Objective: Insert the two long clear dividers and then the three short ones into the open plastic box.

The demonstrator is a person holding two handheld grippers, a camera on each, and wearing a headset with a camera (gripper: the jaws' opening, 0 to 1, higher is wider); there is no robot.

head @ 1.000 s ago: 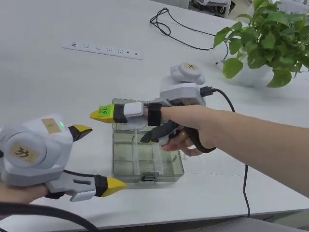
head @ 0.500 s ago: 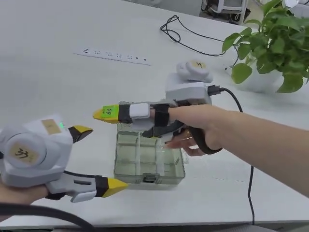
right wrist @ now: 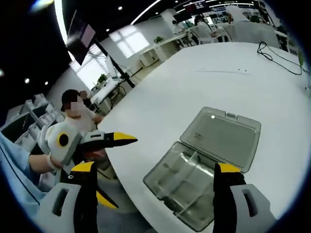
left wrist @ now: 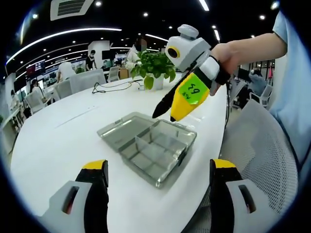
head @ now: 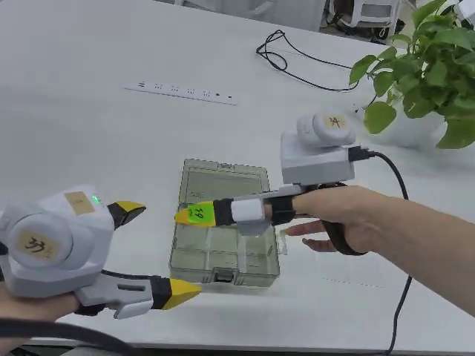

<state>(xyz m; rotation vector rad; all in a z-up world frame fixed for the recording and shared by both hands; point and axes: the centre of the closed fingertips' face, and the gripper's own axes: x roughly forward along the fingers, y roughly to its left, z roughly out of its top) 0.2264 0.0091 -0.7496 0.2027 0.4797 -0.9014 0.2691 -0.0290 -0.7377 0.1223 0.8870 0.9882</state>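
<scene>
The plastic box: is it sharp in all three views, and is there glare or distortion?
Head view: the plastic box is sharp under soft, even light, with a faint shadow. Left gripper view: sharp, but the fisheye curves the table edge. Right gripper view: sharp, with a small bright glint on its lid.

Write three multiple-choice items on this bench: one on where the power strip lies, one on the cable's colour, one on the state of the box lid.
1. Where is the white power strip relative to the plastic box?
A. beyond it, on the table
B. inside it
C. on a chair

2. What colour is the cable looped near the plant?
A. red
B. black
C. yellow

3. How is the box's lid?
A. shut
B. open, lying back
C. taken off, on the floor

Answers: A, the strip lies on the tabletop past the box; B, the loop is black against the white top; B, the lid lies flat behind the compartments.
</scene>
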